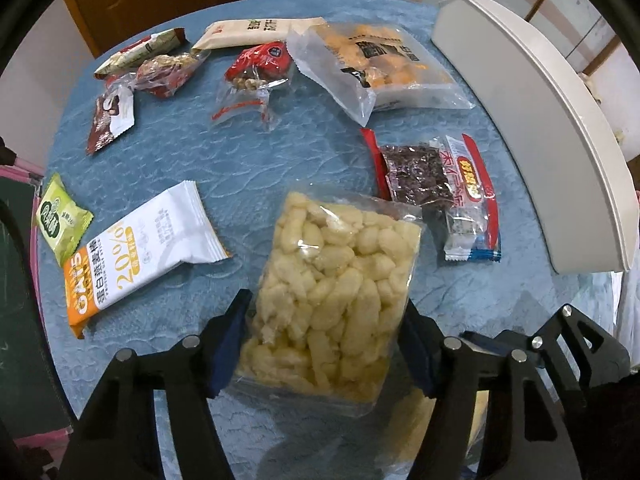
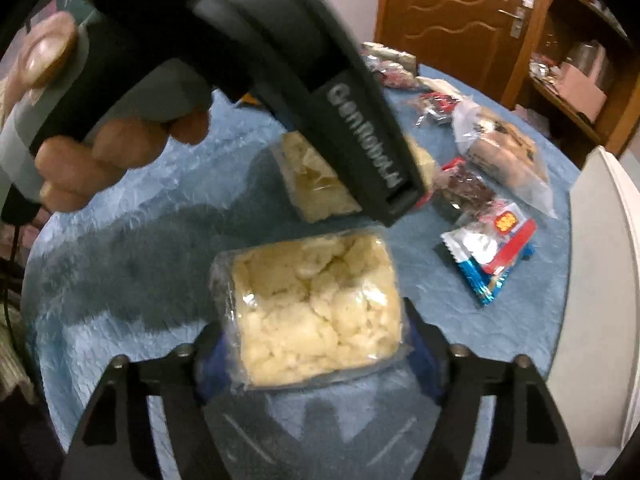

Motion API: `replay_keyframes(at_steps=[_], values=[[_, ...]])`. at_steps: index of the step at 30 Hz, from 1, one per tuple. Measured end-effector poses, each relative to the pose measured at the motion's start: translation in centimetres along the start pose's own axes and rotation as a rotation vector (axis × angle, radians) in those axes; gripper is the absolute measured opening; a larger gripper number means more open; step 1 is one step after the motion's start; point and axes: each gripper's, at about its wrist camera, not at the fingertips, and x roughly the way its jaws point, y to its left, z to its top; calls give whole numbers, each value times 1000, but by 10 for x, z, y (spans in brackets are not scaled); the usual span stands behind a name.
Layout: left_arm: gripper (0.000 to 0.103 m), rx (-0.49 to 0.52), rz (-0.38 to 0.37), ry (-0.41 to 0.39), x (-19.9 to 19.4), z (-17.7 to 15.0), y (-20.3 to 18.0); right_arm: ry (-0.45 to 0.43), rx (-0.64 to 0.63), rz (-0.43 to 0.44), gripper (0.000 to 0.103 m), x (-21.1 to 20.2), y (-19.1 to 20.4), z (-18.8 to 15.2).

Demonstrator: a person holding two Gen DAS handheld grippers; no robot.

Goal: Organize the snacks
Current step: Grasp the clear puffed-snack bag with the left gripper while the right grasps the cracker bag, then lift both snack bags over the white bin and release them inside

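Observation:
My left gripper point(image 1: 326, 344) is shut on a clear pack of pale yellow puffed snacks point(image 1: 328, 296), held above the blue tablecloth point(image 1: 248, 160). My right gripper point(image 2: 316, 344) is shut on a second clear pack of pale puffed snacks point(image 2: 316, 312). In the right wrist view the left gripper's black body point(image 2: 352, 120) crosses the upper frame, with its pack point(image 2: 316, 184) partly hidden behind it. The right gripper's black frame point(image 1: 560, 352) shows at the lower right of the left wrist view.
Loose snacks lie on the round table: a white-orange oat bar point(image 1: 136, 256), a green packet point(image 1: 60, 220), a dark bar in a red-white wrapper point(image 1: 440, 188), a bag of orange puffs point(image 1: 380, 68), nut packs point(image 1: 256, 72). A white tray point(image 1: 532, 120) stands at the right edge.

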Motion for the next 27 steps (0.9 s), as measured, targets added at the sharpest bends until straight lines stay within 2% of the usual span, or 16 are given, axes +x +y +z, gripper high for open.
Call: replay_keyframes(at_steps=[5, 13, 16, 20, 27], values=[[66, 15, 24, -60, -29, -15, -15, -20, 63, 4, 72, -14, -8, -3], [66, 4, 23, -214, -119, -30, -22, -125, 114, -17, 72, -73, -4, 1], [66, 10, 25, -280, -152, -40, -37, -187, 142, -53, 72, -102, -10, 3], [66, 20, 14, -370, -191, -37, -60, -268, 194, -115, 72, -145, -23, 4], [66, 63, 1, -551, -243, -26, -127, -362, 310, -259, 72, -218, -56, -6]])
